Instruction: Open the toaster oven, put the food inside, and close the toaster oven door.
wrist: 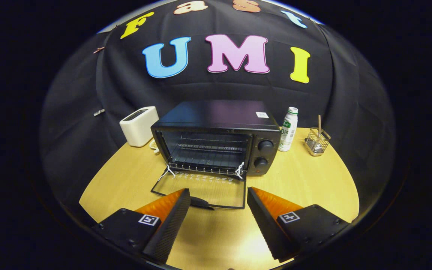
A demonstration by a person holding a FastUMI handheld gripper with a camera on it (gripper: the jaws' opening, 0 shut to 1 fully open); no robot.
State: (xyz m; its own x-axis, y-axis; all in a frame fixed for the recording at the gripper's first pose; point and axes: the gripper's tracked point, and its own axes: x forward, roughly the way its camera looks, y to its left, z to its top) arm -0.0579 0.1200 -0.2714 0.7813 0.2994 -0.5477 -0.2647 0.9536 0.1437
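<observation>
A black toaster oven (216,135) stands on the wooden table (306,183) ahead of my fingers. Its glass door (201,189) is folded down flat onto the table, and the wire rack (208,152) inside is bare. The door's dark handle (201,203) lies just ahead of my left finger. Two knobs (264,145) sit on the oven's right panel. My gripper (219,198) is open a short way in front of the lowered door, with nothing between its fingers. I see no food in the view.
A white toaster (139,125) stands left of the oven at the back. A white bottle with a green cap (288,129) is right of the oven. Farther right is a small wire holder (316,140) with a stick in it.
</observation>
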